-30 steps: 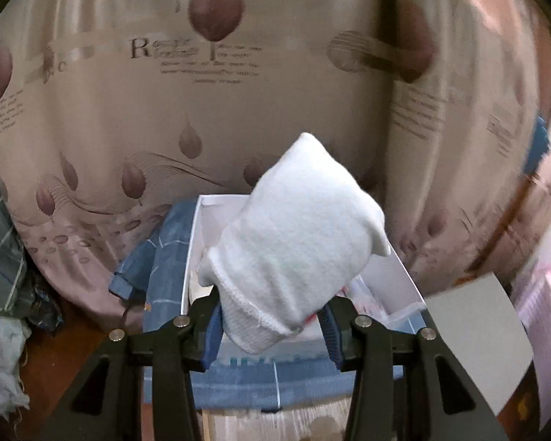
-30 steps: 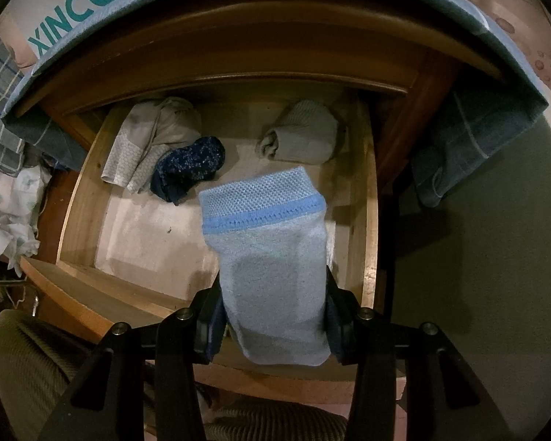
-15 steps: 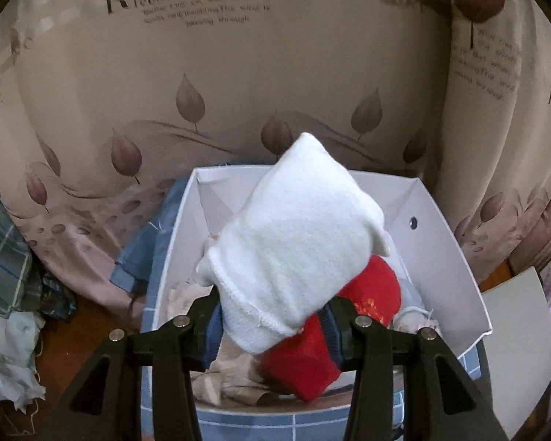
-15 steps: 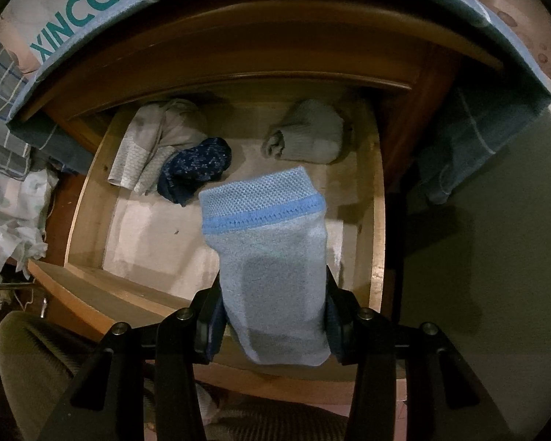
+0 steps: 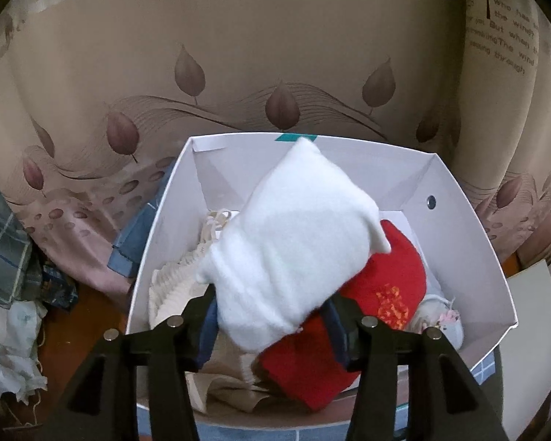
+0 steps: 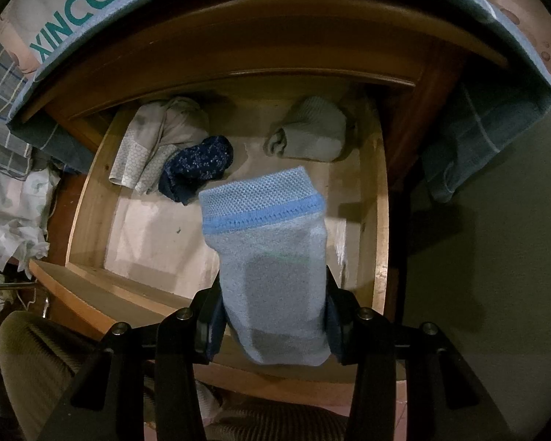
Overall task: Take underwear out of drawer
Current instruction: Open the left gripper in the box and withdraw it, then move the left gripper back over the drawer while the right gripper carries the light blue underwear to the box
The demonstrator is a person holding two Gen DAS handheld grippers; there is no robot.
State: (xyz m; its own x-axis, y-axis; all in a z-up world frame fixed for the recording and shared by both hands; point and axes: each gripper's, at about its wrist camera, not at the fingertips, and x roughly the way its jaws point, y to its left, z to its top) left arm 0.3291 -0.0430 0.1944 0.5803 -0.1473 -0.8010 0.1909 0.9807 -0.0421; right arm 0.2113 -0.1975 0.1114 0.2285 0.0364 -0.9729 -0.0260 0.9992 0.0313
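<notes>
My left gripper (image 5: 272,316) hangs over a white cardboard box (image 5: 470,228) with folded white underwear (image 5: 294,242) between its jaws. The jaws are opening; the pads still touch the bundle's lower sides. Under it in the box lie a red garment (image 5: 382,286) and cream knitwear (image 5: 172,286). My right gripper (image 6: 272,316) is shut on folded light-blue underwear (image 6: 268,250) held above an open wooden drawer (image 6: 380,220). At the drawer's back lie a pale grey piece (image 6: 154,143), a dark blue speckled piece (image 6: 198,165) and a grey rolled piece (image 6: 312,134).
A leaf-print curtain (image 5: 238,55) hangs right behind the box. Checked cloth (image 5: 3,235) and crumpled fabric lie at its left. Above the drawer, the box's printed side (image 6: 80,3) sits on a blue checked cloth (image 6: 474,136). A padded chair (image 6: 36,360) stands near the drawer's front.
The left gripper has sunk toward the white box, which now fills the lower view and shows its contents; its jaws stand slightly wider. The right gripper and its blue underwear have stayed put.
</notes>
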